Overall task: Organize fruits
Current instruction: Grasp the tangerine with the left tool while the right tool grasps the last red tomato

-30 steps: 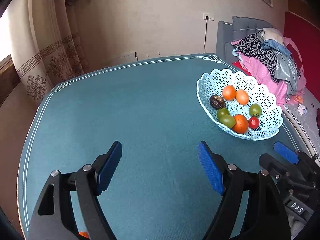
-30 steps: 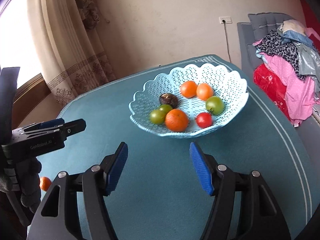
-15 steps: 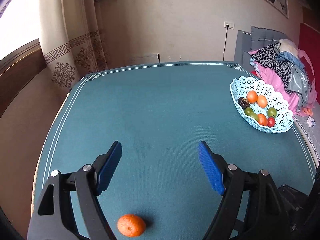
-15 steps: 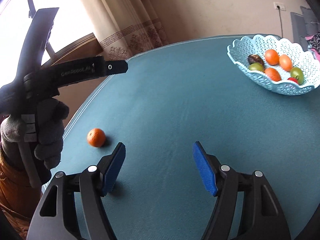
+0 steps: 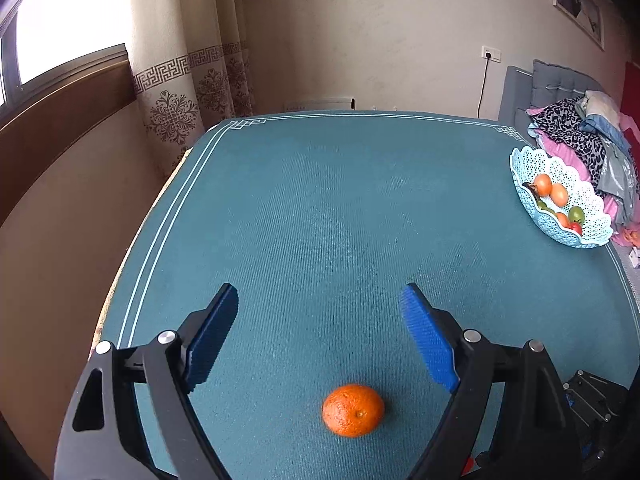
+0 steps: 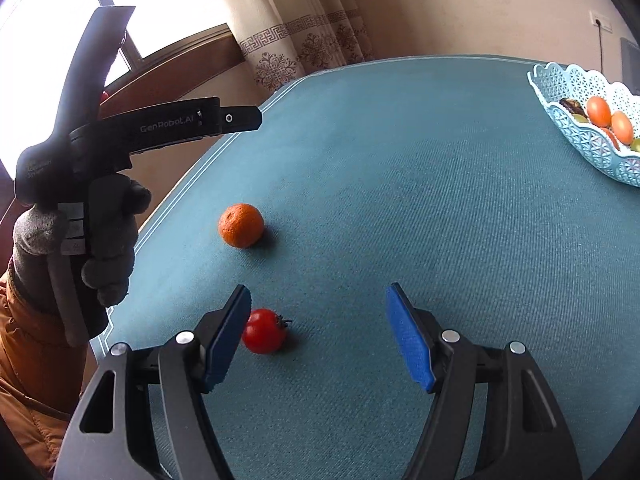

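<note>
An orange (image 5: 353,410) lies on the teal table (image 5: 320,200) near its front left corner, low between the arms of my left gripper (image 5: 318,292), behind the blue pads. That gripper's jaws are opening and touch nothing. In the right wrist view the same orange (image 6: 241,225) sits beyond a red tomato (image 6: 264,331). The tomato rests right beside the left pad of my open right gripper (image 6: 319,292), partly hidden by it. A light blue lattice basket (image 5: 532,164) with several fruits stands at the table's far right.
A gloved hand (image 6: 104,224) holds the left gripper (image 6: 240,118) above the table's left edge. Curtains and a window lie beyond that edge. A pile of clothes (image 5: 580,132) sits behind the basket (image 6: 580,136).
Both grippers have swung left, away from the basket. The orange has come in between the left gripper's arms, and the tomato has appeared by the right gripper's left pad.
</note>
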The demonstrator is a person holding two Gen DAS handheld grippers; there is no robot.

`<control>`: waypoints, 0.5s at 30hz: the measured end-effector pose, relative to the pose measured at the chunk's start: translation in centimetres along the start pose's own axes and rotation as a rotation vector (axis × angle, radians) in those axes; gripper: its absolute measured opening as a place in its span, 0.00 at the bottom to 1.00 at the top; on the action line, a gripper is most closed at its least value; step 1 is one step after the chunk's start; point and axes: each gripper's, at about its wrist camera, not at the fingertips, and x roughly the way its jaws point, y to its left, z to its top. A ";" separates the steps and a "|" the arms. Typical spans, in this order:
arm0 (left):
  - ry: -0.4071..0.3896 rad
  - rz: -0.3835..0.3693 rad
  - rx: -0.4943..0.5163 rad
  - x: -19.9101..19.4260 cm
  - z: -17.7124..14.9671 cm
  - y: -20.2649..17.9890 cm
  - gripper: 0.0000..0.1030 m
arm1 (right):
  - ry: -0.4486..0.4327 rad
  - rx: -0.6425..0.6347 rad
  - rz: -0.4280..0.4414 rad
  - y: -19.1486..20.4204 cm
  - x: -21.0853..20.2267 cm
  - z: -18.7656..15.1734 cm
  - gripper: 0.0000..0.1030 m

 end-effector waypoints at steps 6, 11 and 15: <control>0.007 -0.011 -0.016 -0.1 -1.1 1.0 0.82 | 0.031 -0.059 0.002 1.2 0.7 0.3 0.67; 0.012 -0.009 -0.035 0.0 -1.6 1.9 0.82 | 0.064 -0.099 0.011 2.3 1.5 0.3 0.67; 0.016 -0.006 -0.048 0.0 -2.0 2.4 0.82 | 0.096 -0.134 0.002 2.9 2.0 0.4 0.51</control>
